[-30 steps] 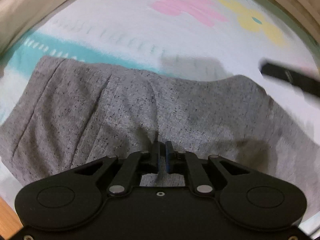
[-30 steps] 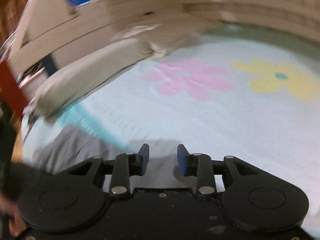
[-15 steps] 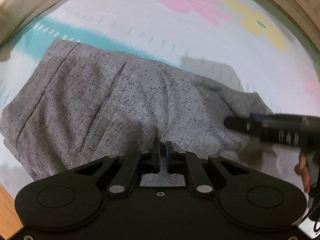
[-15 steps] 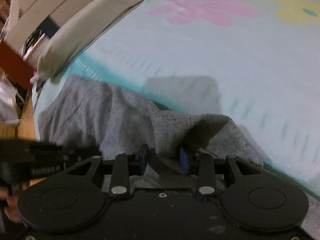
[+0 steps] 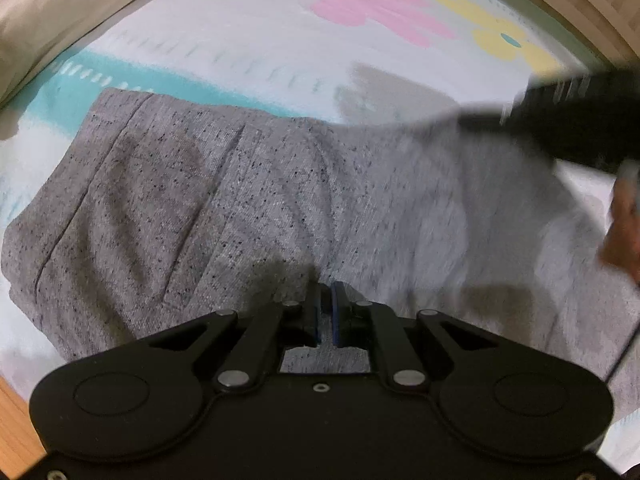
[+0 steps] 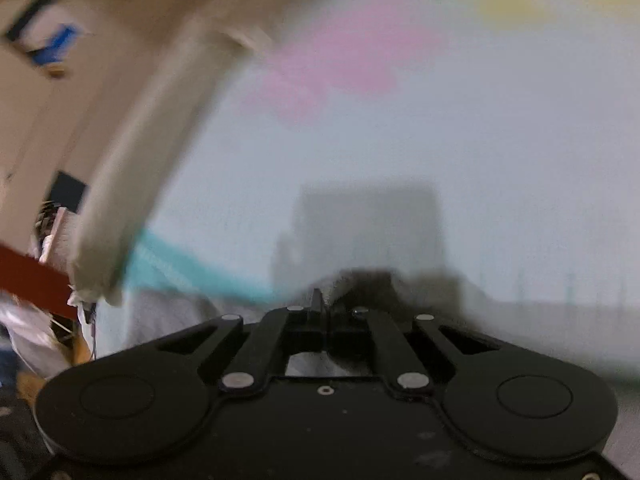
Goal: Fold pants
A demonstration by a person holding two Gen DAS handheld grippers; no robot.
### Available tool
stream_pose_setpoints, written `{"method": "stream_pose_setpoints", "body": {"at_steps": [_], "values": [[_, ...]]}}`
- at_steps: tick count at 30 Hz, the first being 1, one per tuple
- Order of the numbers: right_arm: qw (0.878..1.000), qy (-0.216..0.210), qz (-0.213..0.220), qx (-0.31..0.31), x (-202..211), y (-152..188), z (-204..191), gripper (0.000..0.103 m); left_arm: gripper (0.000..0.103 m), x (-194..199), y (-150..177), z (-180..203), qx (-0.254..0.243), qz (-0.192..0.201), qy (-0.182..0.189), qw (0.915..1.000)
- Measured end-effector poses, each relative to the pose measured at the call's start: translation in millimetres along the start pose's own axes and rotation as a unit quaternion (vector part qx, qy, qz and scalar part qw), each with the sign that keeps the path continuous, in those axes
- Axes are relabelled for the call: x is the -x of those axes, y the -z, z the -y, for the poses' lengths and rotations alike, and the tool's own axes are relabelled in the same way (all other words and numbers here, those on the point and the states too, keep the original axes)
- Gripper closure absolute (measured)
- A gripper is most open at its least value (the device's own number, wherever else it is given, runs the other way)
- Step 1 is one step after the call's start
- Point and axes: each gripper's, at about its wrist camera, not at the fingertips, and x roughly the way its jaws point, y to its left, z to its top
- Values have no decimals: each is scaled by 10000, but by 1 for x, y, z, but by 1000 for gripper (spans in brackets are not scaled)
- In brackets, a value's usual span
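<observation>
Grey speckled pants [image 5: 240, 200] lie spread across a flowered bedspread [image 5: 280, 52]. My left gripper [image 5: 325, 306] is low over their near middle, its blue pads almost together, pinching a ridge of the cloth. In the right wrist view, which is blurred, my right gripper [image 6: 324, 306] is shut on a bunched grey edge of the pants [image 6: 360, 284]. From the left wrist view that gripper's black body [image 5: 568, 128] is a smear over the pants' right end, with a hand [image 5: 624, 232] behind it.
A beige pillow [image 5: 60, 28] lies along the bed's far left. The bedspread has a teal band [image 5: 120, 76], a pink flower [image 5: 360, 4] and a yellow flower [image 5: 504, 40]. A wooden edge [image 5: 12, 420] shows at the near left.
My right gripper came down onto the pants' right edge and went from open to shut on it. The left gripper kept still with its hold on the cloth.
</observation>
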Motion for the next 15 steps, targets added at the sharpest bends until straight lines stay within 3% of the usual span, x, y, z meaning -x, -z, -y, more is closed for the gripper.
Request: {"method": "stream_pose_setpoints", "body": {"at_steps": [5,7,10,13,15], "values": [[9981,534,-170,248,-22,0,-10,100,88,8,10,12,-255,106,-195,9994],[9984,521,-78,218,-24,-11,-11,100,88,10,14,15,-328,152,-231,9991],[9943,975,-288,306,-43,-6,-6,101,88,13,20,21,-527,208,-304,9979],[9964,807,-267,32,-40,-14,5,97,88,15,22,23,-528,142,-328,9980],[9948,968,251,-213,-18,-25,8,85,88,18,25,23,-580,109,-310,9978]]}}
